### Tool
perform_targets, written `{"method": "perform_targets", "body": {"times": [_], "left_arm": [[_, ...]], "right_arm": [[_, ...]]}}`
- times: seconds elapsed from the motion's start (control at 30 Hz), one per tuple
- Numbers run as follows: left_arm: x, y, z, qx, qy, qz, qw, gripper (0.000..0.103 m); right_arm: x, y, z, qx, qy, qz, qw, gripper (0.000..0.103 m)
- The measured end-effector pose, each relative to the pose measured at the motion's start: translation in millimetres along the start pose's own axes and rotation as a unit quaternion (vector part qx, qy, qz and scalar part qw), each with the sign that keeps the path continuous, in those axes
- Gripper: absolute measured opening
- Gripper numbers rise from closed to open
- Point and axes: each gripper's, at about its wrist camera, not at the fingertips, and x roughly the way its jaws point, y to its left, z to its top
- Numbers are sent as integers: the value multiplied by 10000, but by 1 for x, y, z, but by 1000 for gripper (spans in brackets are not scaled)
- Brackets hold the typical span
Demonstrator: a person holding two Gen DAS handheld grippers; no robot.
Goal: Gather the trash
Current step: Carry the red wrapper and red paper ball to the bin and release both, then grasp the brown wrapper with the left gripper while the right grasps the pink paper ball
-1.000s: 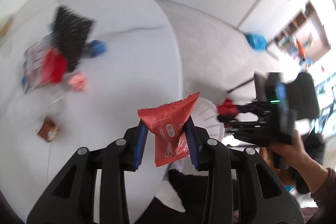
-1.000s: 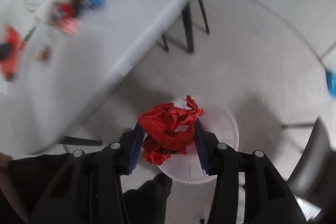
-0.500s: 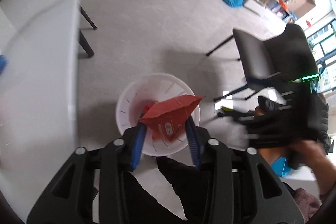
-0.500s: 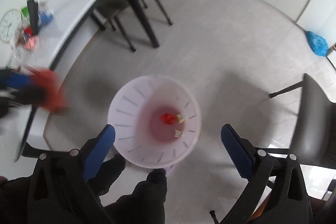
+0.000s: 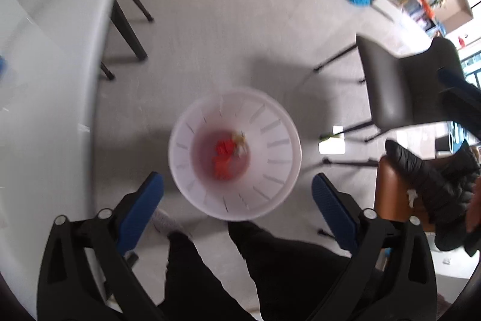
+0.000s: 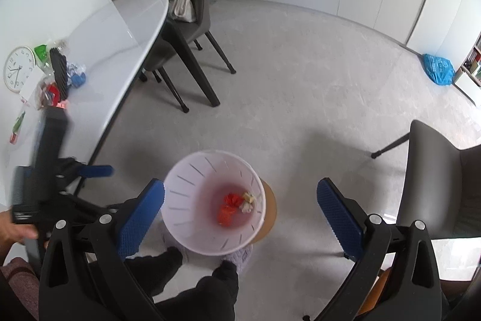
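A white trash bin (image 5: 279,122) stands on the floor below me; it also shows in the right wrist view (image 6: 183,179). Red wrappers (image 5: 224,157) and pale scraps lie at its bottom, also seen in the right wrist view (image 6: 230,208). My left gripper (image 5: 237,197) is open and empty above the bin; its body also shows in the right wrist view at the left (image 6: 93,170). My right gripper (image 6: 240,206) is open and empty above the bin. More trash (image 6: 57,80) lies on the white table (image 6: 120,29).
A wall clock (image 6: 18,69) lies on the table's far left. Dark chairs stand at the table (image 6: 186,20) and to the right (image 6: 445,185). A blue bag (image 6: 437,69) lies on the floor by the cabinets. My legs (image 5: 270,276) are below the bin.
My left gripper swung from the table to over the bin, opened and dropped the red packet in. My right gripper opened earlier, released the crumpled red wrapper and stays open.
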Motion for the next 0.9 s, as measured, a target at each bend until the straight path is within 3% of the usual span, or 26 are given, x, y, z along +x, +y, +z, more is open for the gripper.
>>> {"method": "perform_targets", "body": {"times": [0.1,0.37,0.5,0.6,0.73,0.9], "left_arm": [[-29,7,3,54,-339,126,9993,95],[-48,27,1,14,-561,480,9973,95],[-80,45,-8,-12,-980,902,9911,95],[-110,75,-20,-301,-1249,1187,9846,95],[-141,139,-49,-1260,-1454,1524,9694,95],[-147,229,-94,-2714,-1451,1772,9348,95]], "right_arm": [[1,10,7,-22,-86,46,9999,101],[0,35,17,-193,-163,85,9996,101],[-2,56,26,-301,-223,171,9991,101],[-4,82,37,-410,-326,334,9981,101],[1,131,54,-696,-410,592,9950,101],[13,195,70,-1055,-408,932,9892,101]]}}
